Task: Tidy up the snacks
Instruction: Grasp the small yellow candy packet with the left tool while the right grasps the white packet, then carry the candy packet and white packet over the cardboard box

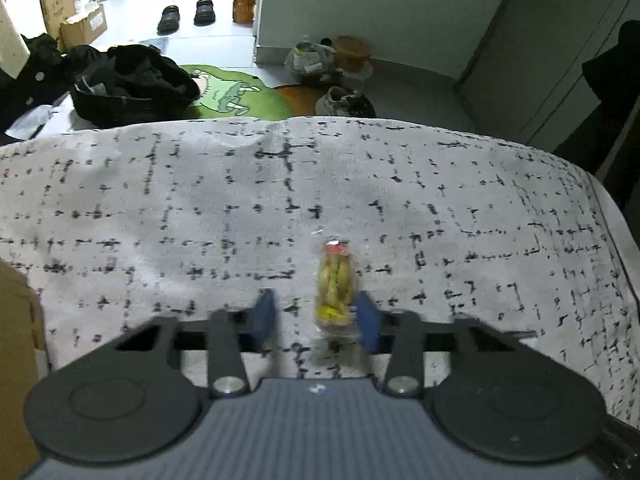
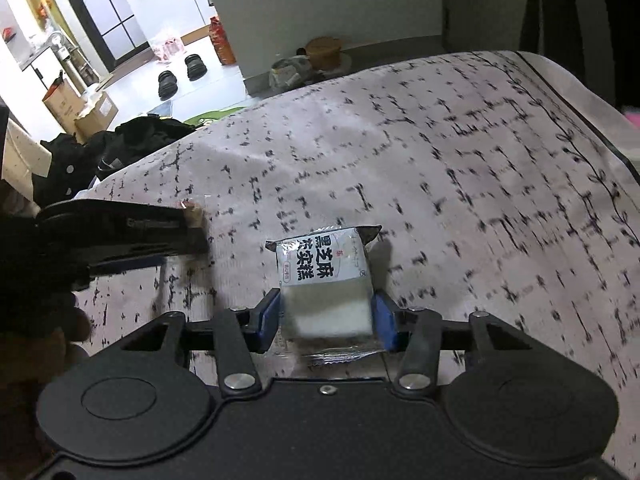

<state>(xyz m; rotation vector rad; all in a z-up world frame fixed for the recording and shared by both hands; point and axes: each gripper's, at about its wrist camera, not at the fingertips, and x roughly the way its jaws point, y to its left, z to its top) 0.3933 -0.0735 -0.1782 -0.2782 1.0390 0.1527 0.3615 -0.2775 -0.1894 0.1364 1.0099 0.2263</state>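
left wrist view: the left gripper stands spread around a small yellow snack packet lying on the patterned bedspread; only one pad touches it, so the pick is not secured and calls for closing. right wrist view: the right gripper is pinching a white sesame cake packet over the bedspread, ready, i judge, to carry off.

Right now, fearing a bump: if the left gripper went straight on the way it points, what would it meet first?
Likely the yellow wrapped snack, already lying between its fingers, close against one; the patterned cloth lies right beneath, though depth is unclear.
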